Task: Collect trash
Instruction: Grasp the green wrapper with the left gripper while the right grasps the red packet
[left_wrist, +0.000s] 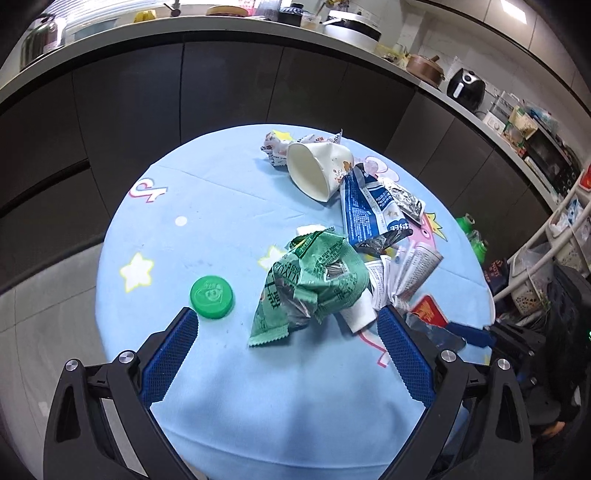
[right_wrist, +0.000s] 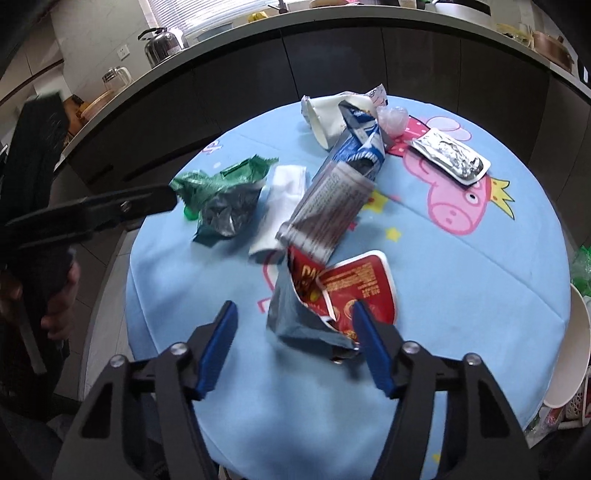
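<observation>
Trash lies scattered on a round table with a light blue cartoon cloth (left_wrist: 221, 206). My left gripper (left_wrist: 288, 321) is open just above the cloth, with a crumpled green wrapper (left_wrist: 317, 280) between its fingers and a green bottle cap (left_wrist: 211, 297) by the left fingertip. My right gripper (right_wrist: 293, 317) is open, around a torn red and silver packet (right_wrist: 314, 306). A white paper cup (left_wrist: 317, 170) lies on its side at the far edge. A blue and white wrapper (left_wrist: 364, 210), a folded white tissue (right_wrist: 282, 206) and a foil blister tray (right_wrist: 448, 158) lie between.
Dark kitchen cabinets and a cluttered counter (left_wrist: 258, 26) curve behind the table. A shelf rack with bins (left_wrist: 554, 240) stands to the right. A white bowl or bin rim (right_wrist: 569, 350) sits beside the table's right edge. My left gripper's arm (right_wrist: 92, 214) shows in the right wrist view.
</observation>
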